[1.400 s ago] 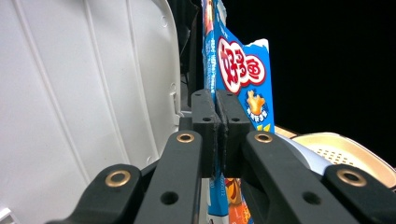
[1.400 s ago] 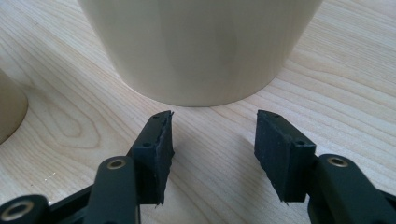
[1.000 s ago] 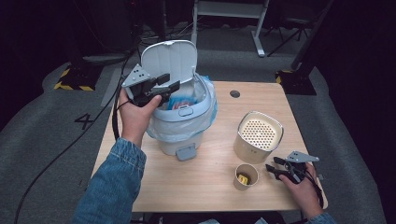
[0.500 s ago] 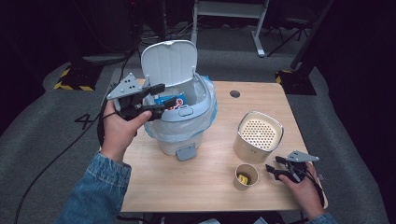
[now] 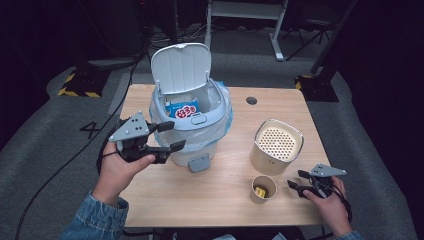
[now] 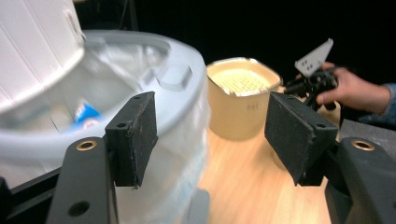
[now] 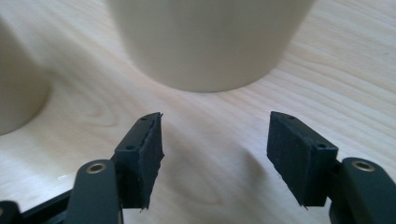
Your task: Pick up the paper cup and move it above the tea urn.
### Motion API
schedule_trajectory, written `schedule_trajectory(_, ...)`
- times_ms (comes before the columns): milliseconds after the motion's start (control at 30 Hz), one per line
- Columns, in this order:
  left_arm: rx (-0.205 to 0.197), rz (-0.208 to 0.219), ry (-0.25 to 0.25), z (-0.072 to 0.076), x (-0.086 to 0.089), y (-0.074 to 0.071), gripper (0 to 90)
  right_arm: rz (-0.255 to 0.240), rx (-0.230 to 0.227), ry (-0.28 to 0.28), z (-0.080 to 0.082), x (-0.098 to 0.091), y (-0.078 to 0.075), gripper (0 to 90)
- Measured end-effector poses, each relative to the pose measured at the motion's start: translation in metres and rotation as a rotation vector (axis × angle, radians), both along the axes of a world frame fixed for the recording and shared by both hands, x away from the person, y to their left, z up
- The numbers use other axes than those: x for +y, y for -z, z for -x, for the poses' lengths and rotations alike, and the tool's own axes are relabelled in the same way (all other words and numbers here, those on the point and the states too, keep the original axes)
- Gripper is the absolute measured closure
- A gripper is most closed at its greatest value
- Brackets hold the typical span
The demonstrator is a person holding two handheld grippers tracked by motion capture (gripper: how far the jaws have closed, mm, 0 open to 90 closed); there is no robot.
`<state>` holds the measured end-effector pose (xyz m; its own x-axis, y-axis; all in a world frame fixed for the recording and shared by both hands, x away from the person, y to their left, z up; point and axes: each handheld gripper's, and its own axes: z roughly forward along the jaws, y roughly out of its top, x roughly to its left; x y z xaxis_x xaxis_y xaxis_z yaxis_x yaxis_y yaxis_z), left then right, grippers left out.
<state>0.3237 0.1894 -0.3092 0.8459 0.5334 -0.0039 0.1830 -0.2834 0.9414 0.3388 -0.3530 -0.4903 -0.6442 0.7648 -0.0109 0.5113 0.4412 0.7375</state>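
On the bench (image 5: 220, 200), far-left part: pale blue bin (image 5: 200, 131) with a clear liner, lid (image 5: 181, 67) hinged up and open.
Bin contents: blue-and-white packet (image 5: 183, 110) lying inside, below the raised lid; its print is too small to read.
Left tool (image 5: 170, 136): held level at the bin's near-left side, just beside the wall; jaws have just been opening and stand released, nothing between the pads.
Left gripper view: bin rim (image 6: 140, 79) sits behind the left pad, the cream canister beyond the gap.
Cream canister (image 5: 278, 145): upright on the right half of the bench, perforated top, well apart from the bin.
Paper cup (image 5: 263, 188): upright just in front of the canister, something yellow inside, possibly a wrapper.
Right tool (image 5: 294, 179): low at the near-right edge, pointing at the cup; jaws released, nothing between them, cup near but apart.
Right gripper view: cup base (image 7: 205, 42) stands ahead of the open pads on bare wood.
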Motion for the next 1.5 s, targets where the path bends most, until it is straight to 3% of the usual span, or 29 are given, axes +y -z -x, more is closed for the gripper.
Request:
schedule_trajectory(133, 0.026, -0.061, 0.008, 0.007, 0.001, 0.020, 34.8, -0.001, 0.013, -0.076, 0.010, 0.005, -0.002, 37.3)
schedule_trajectory(267, 0.069, -0.093, 0.019, 0.011, 0.005, 0.048, 34.2, -0.013, 0.017, -0.116, 0.017, 0.007, -0.005, 36.9)
schedule_trajectory(300, 0.069, -0.093, 0.019, 0.011, 0.005, 0.048, 34.2, -0.013, 0.017, -0.116, 0.017, 0.007, -0.005, 36.9)
schedule_trajectory(367, 0.098, -0.123, 0.018, 0.013, 0.005, 0.065, 34.2, -0.011, 0.021, -0.142, 0.021, 0.009, -0.007, 36.6)
schedule_trajectory(433, 0.110, -0.135, 0.016, 0.014, 0.005, 0.072, 34.1, -0.011, 0.025, -0.158, 0.023, 0.011, -0.007, 36.1)
schedule_trajectory(567, 0.166, -0.152, -0.006, 0.013, 0.004, 0.098, 33.8, -0.023, 0.038, -0.172, 0.026, 0.013, -0.008, 33.1)
schedule_trajectory(600, 0.182, -0.152, -0.024, 0.012, 0.004, 0.110, 33.8, -0.031, 0.035, -0.183, 0.028, 0.014, -0.009, 32.6)
schedule_trajectory(700, 0.203, -0.153, -0.031, 0.011, 0.005, 0.121, 34.2, -0.044, 0.034, -0.193, 0.031, 0.015, -0.010, 32.1)
schedule_trajectory(933, 0.232, -0.223, -0.075, 0.004, 0.007, 0.153, 35.7, -0.042, 0.039, -0.222, 0.038, 0.018, -0.011, 29.3)
schedule_trajectory(1100, 0.266, -0.253, -0.091, 0.002, 0.005, 0.166, 35.1, -0.051, 0.039, -0.233, 0.039, 0.022, -0.009, 26.7)
schedule_trajectory(1133, 0.270, -0.269, -0.094, 0.002, 0.004, 0.169, 35.0, -0.049, 0.037, -0.236, 0.040, 0.023, -0.009, 26.3)
schedule_trajectory(1167, 0.276, -0.312, -0.106, 0.001, 0.003, 0.175, 34.5, -0.056, 0.030, -0.245, 0.041, 0.025, -0.009, 26.1)
schedule_trajectory(1333, 0.302, -0.348, -0.118, -0.001, 0.001, 0.183, 29.7, -0.079, 0.024, -0.264, 0.042, 0.031, -0.006, 24.2)
schedule_trajectory(1433, 0.302, -0.394, -0.131, -0.002, -0.001, 0.190, 27.0, -0.096, 0.014, -0.273, 0.043, 0.035, -0.005, 23.0)
schedule_trajectory(1500, 0.298, -0.391, -0.128, -0.003, -0.001, 0.191, 25.0, -0.110, 0.004, -0.284, 0.043, 0.038, -0.005, 22.4)
